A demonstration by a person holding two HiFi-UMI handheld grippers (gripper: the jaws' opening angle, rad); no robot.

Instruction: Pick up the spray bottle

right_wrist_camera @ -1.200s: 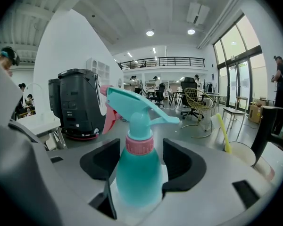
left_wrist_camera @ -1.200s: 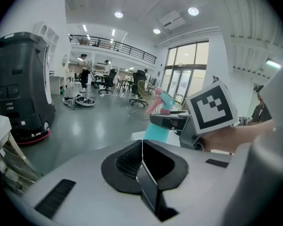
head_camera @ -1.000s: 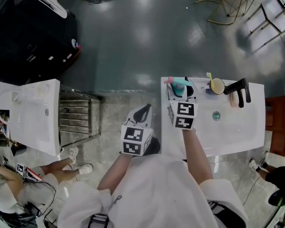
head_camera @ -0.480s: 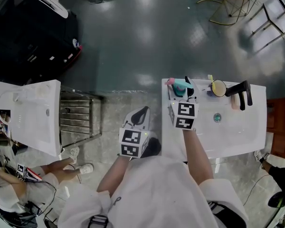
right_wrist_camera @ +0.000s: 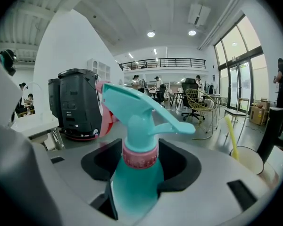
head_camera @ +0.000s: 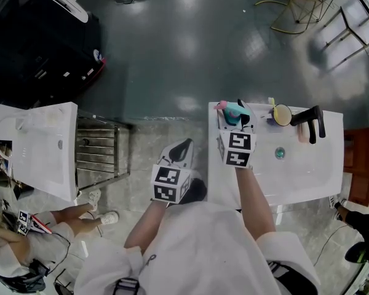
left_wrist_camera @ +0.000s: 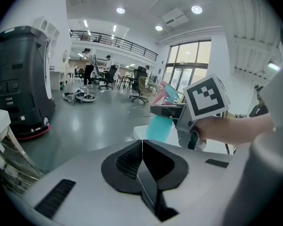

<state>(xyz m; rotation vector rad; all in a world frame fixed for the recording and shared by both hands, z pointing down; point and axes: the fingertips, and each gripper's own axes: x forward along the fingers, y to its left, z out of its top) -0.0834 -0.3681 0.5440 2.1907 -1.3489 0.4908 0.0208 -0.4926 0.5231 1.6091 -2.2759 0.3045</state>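
The teal plastic spray bottle with a pink collar stood upright at the rear left corner of the white ceramic washbasin. The right gripper was clamped on its body, one jaw at each side, below the trigger head. A round cup holding a yellow toothbrush stood near, beside the black tap. The left gripper hung off the basin's left edge over the floor, jaws pressed together with nothing between them.
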